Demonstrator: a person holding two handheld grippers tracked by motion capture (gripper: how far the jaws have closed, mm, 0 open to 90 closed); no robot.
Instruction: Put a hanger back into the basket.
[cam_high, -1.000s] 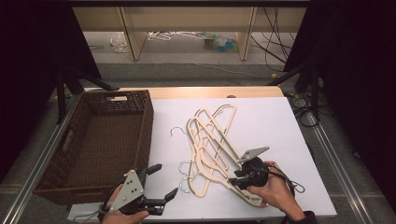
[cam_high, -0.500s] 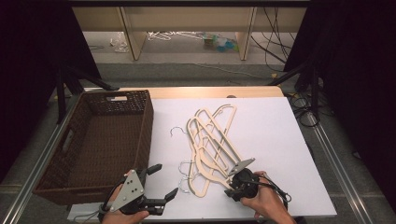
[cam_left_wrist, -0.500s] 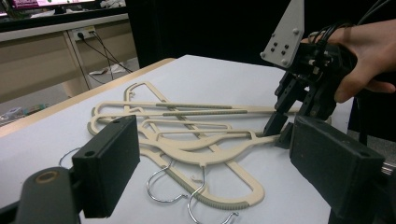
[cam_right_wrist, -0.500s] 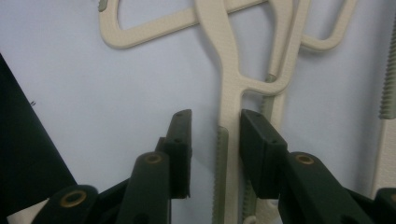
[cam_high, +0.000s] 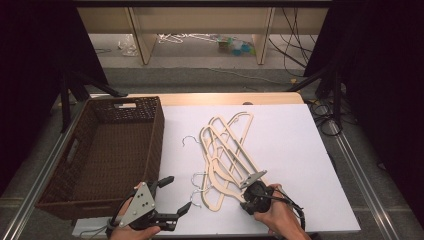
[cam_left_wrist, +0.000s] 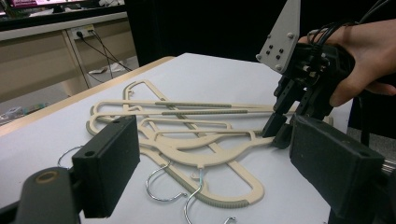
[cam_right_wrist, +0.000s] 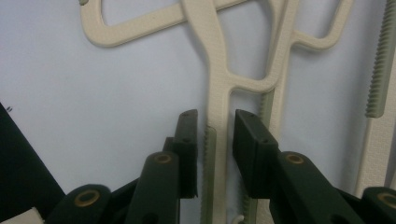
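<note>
We see our right gripper (cam_high: 246, 199) closing narrow around a cream hanger (cam_high: 225, 165) arm in the pile right of the basket (cam_high: 70, 192), pads not quite pressing, while our left gripper (cam_high: 172, 197) hovers wide open nearby.

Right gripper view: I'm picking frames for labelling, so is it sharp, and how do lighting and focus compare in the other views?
Right gripper view: hanger sharp, jaws' near ends soft, light even. Left gripper view: left gripper blurred close up, hangers behind clear. High view: white board brightly lit, surroundings dark.
</note>
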